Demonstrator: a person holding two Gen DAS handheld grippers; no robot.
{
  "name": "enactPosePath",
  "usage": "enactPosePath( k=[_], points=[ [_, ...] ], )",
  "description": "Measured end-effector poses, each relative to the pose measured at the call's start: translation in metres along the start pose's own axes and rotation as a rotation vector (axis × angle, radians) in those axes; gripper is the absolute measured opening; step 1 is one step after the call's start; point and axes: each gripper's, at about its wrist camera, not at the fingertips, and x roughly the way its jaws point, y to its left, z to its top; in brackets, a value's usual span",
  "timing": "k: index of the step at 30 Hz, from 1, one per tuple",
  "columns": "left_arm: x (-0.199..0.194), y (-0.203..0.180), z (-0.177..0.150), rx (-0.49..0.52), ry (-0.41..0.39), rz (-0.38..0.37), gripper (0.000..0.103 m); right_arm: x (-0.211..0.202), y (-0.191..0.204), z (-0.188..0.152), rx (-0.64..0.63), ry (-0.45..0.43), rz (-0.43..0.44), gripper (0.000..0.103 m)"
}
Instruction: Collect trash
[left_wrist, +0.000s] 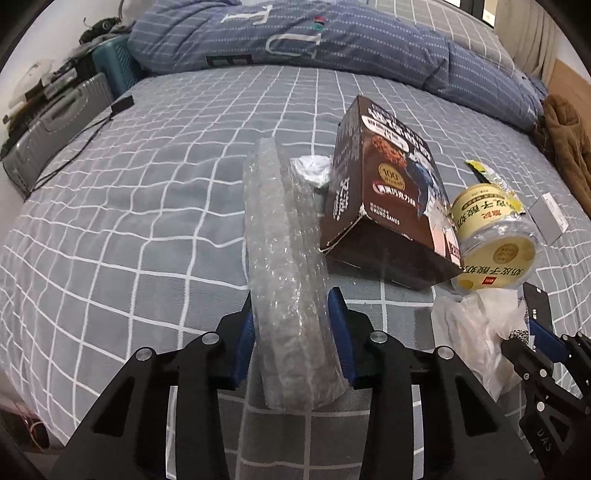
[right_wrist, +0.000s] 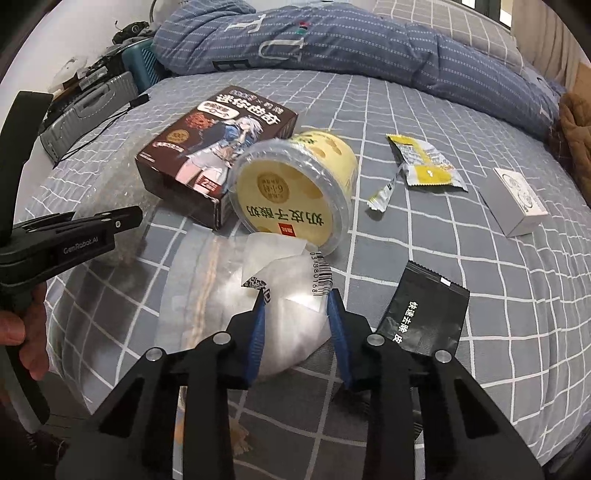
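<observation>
1. We see the left tool with its blue pads pressed against both sides of a long, clear roll of bubble wrap, which lies on the grey, white-checked bed sheet near the bed's near edge. We judge the roll light and springy: it squashes under the pads, so a hold low on its near end, where the layers are thickest, should keep it from slipping.

2. The right tool is clamped on a crumpled, clear plastic bag with a barcode label, also close to the near edge. We judge this film almost weightless, limp and slick; a pinch on a bunched fold holds better than one on a single layer.

3. Just beyond the bag, a round, yellow-lidded clear plastic tub lies on its side, leaning against a brown cardboard snack box. The tub looks stiff but smooth, likely to roll; we would take it across the rim. The box is stiff and light, and its open end flap gives an edge to grip.

4. Towards the bed's right side lie a flat black foil sachet, a torn yellow-and-white wrapper and a small grey-and-white carton, all apart from one another. The thin wrappers lie flat on soft bedding, so we expect to press down and pinch an edge.
</observation>
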Motion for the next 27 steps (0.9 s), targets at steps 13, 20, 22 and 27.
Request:
enactPosePath(
  k=[13,20,22,27],
  points=[
    [-0.036,0.007,0.001,-0.016,-0.062,0.005,0.036,-0.023,0.001,0.004,0.007,-0.044,0.011,0.030],
    [-0.059,0.002,-0.006,0.000,-0.100,-0.014,0.036,-0.037,0.001,0.002,0.011,-0.073,0.016,0.030],
    [-0.066,0.001,-0.009,0.003,-0.113,-0.020,0.036,-0.042,0.000,0.002,0.012,-0.082,0.018,0.030],
    [-0.082,-0.004,-0.019,0.014,-0.142,-0.042,0.036,-0.054,-0.002,-0.001,0.017,-0.102,0.020,0.030]
  ],
)
